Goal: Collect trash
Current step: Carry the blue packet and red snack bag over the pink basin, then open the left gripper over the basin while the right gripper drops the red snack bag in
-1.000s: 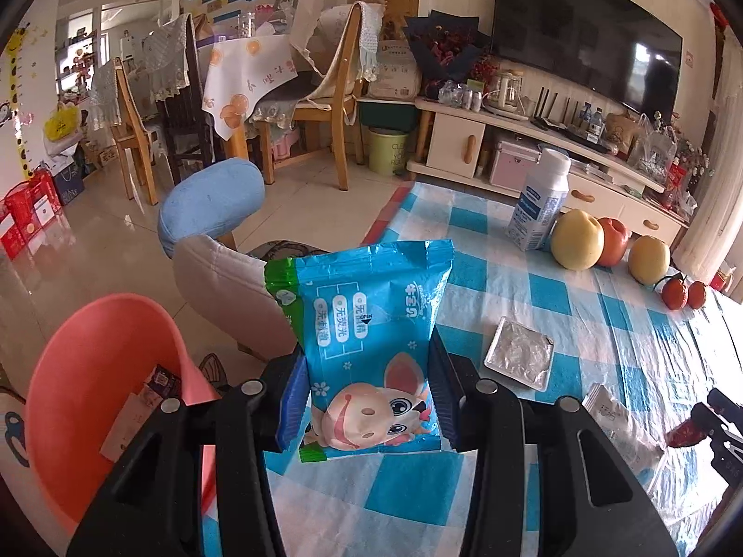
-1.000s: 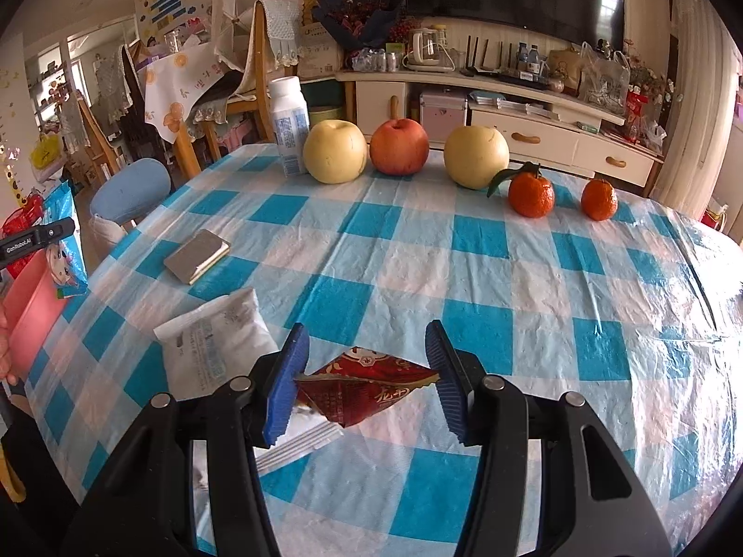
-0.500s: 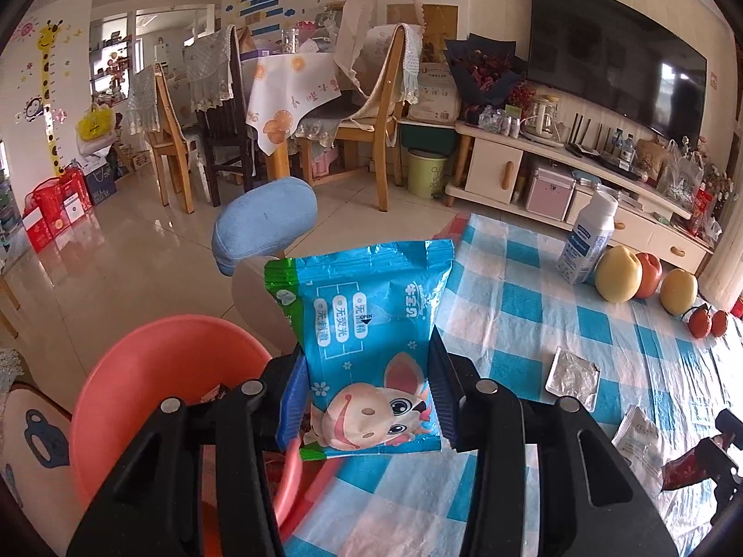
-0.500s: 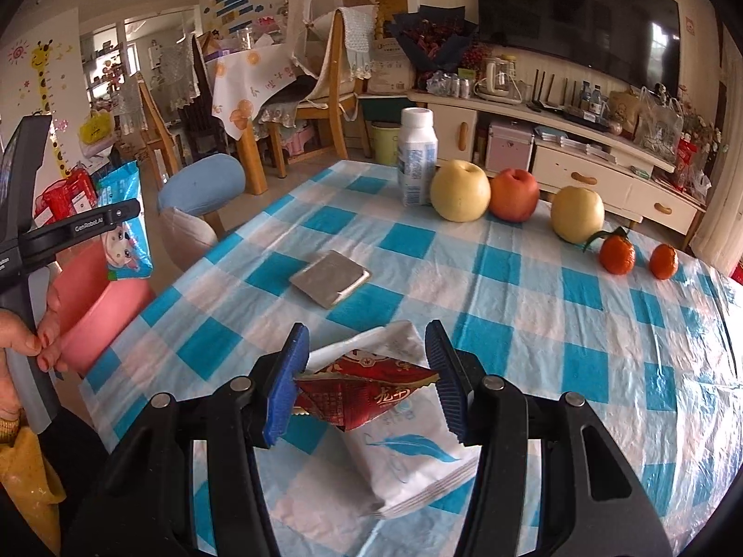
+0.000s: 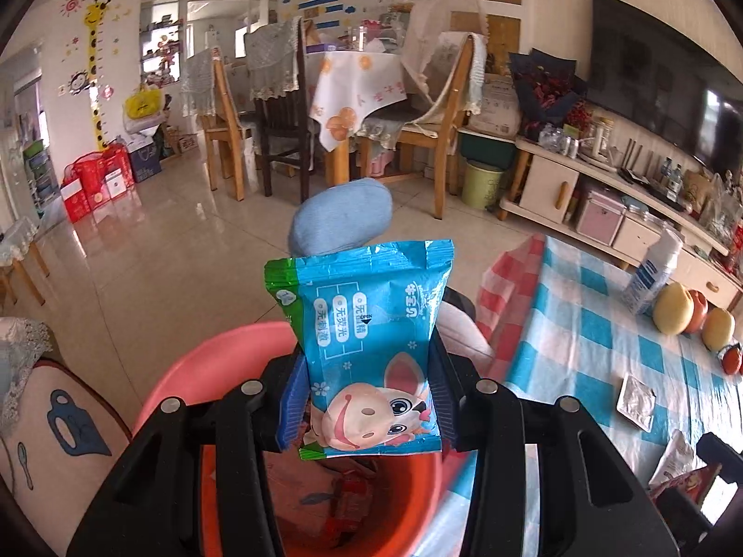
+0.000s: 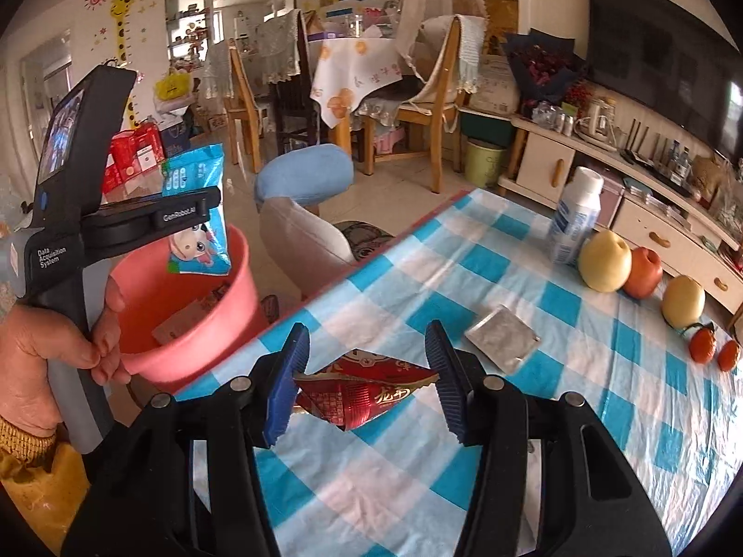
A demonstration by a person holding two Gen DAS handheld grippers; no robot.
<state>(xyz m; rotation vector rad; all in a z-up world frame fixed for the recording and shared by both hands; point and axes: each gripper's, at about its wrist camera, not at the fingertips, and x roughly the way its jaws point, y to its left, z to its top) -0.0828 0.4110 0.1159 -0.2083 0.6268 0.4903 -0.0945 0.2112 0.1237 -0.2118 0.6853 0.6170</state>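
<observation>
Left wrist view. Left gripper (image 5: 367,399): jaws partly closed, pressing on both sides of the blue snack packet (image 5: 367,343), which is standing upright between them. Pink bin (image 5: 195,366): directly below the packet, already containing scraps. Judged risk: the packet is wide and stiff, so on release it could be catching on the bin's rim or sliding out onto the floor beside the bin if the jaws are not sitting squarely over the bin's mouth.

Right wrist view. Right gripper (image 6: 364,373): jaws about half open, gripping the crumpled red wrapper (image 6: 367,394) by its ends, above the checked table (image 6: 580,417) just beside the bin (image 6: 185,306). The wrapper is sagging in the middle; a judged risk is that this thin foil is slipping free short of the bin. The left gripper (image 6: 195,213) is holding the packet over the bin, so both tools could be colliding there. Silver foil packet (image 6: 504,336): lying on the table, farther from the bin, uncollected.
</observation>
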